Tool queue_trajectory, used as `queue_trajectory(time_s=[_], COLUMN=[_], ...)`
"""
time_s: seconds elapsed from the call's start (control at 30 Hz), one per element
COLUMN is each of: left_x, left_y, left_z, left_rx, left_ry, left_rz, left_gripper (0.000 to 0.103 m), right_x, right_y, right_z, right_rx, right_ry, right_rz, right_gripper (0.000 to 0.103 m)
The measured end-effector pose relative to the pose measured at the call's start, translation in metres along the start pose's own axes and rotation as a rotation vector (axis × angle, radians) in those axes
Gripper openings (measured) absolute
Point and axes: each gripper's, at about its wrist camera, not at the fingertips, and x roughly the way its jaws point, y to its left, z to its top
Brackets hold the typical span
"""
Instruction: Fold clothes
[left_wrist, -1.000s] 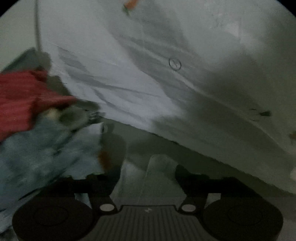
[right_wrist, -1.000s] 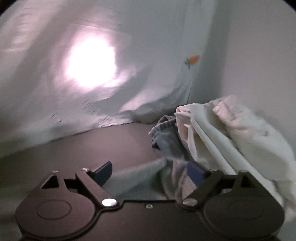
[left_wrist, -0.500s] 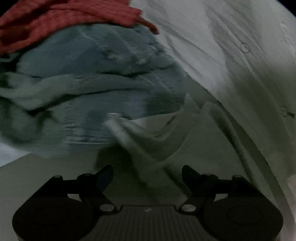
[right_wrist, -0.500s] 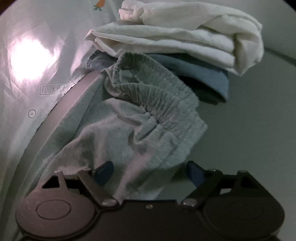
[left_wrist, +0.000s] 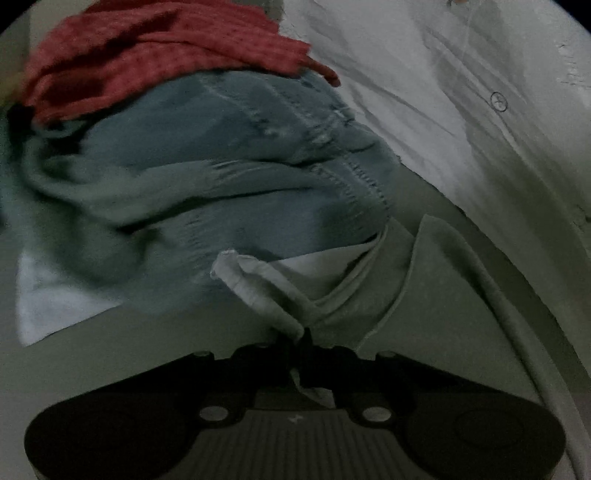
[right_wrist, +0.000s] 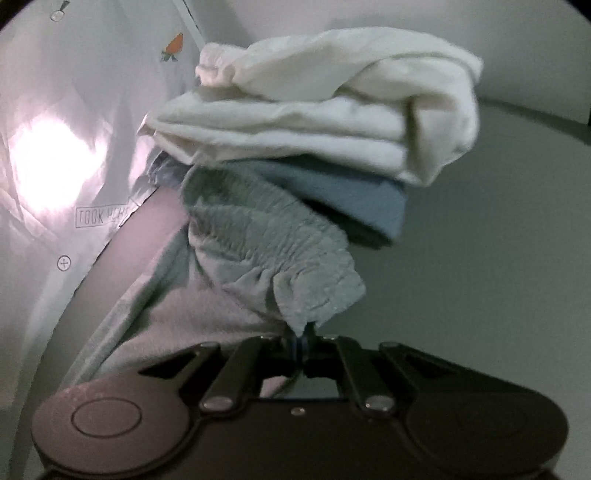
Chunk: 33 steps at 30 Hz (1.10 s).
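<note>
- Grabbing step: left gripper (left_wrist: 301, 341) and right gripper (right_wrist: 301, 338) are each pinching the gray shorts (right_wrist: 266, 236), jaws closed tight on cloth.
- Next, I think, they are needing to lift and spread it flat on the counter (right_wrist: 480, 221).

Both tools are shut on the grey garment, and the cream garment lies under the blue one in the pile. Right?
Not quite. The right wrist view shows the cream garment on top of the blue one, not under it. The rest holds: the left tool and right tool are each shut on the grey garment.
</note>
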Motion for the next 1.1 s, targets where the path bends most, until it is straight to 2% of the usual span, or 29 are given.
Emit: queue_trajectory(time_s=[0.17, 0.3, 0.37, 0.43, 0.47, 0.53, 0.63, 0.7, 0.77, 0.87, 1.0, 1.1], left_x=[-0.045, -0.063, -0.065, -0.069, -0.073, -0.081, -0.083, -0.085, -0.084, -0.080, -0.077, -0.071], left_y=[0.051, 0.086, 0.096, 0.103, 0.107, 0.116, 0.123, 0.117, 0.107, 0.085, 0.080, 0.078], left_z=[-0.021, -0.049, -0.060, -0.064, -0.062, -0.057, -0.048, -0.045, -0.046, -0.052, -0.063, -0.070], left_rx=[-0.052, -0.041, -0.021, -0.013, -0.022, -0.044, -0.033, 0.039, 0.118, 0.243, 0.196, 0.204], left_ry=[0.005, 0.051, 0.072, 0.062, 0.048, 0.016, -0.016, -0.022, -0.023, -0.019, 0.031, 0.050], left_rz=[-0.009, 0.005, 0.025, 0.070, 0.081, 0.100, 0.128, 0.076, 0.028, -0.020, -0.169, -0.185], left_gripper=[0.005, 0.006, 0.014, 0.016, 0.021, 0.022, 0.023, 0.031, 0.052, 0.052, 0.052, 0.052], right_x=[-0.020, -0.016, -0.013, -0.015, -0.020, -0.029, -0.044, -0.051, -0.057, -0.064, -0.071, -0.076], right_y=[-0.032, -0.054, -0.062, -0.056, -0.051, -0.042, -0.029, -0.022, -0.015, -0.006, 0.000, 0.004], right_z=[0.003, 0.003, 0.001, -0.007, -0.011, -0.015, -0.023, -0.029, -0.037, -0.051, -0.071, -0.085], right_rx=[0.018, 0.016, 0.005, -0.056, -0.088, -0.137, -0.177, -0.192, -0.204, -0.225, -0.235, -0.239], right_ry=[-0.035, 0.009, 0.037, 0.049, 0.036, 0.002, -0.031, -0.038, -0.037, -0.023, 0.004, 0.025], right_rz=[-0.028, -0.043, -0.051, -0.071, -0.079, -0.070, -0.035, -0.018, 0.005, 0.047, 0.084, 0.109], right_gripper=[0.002, 0.003, 0.007, 0.019, 0.024, 0.047, 0.052, 0.057, 0.060, 0.065, 0.068, 0.068])
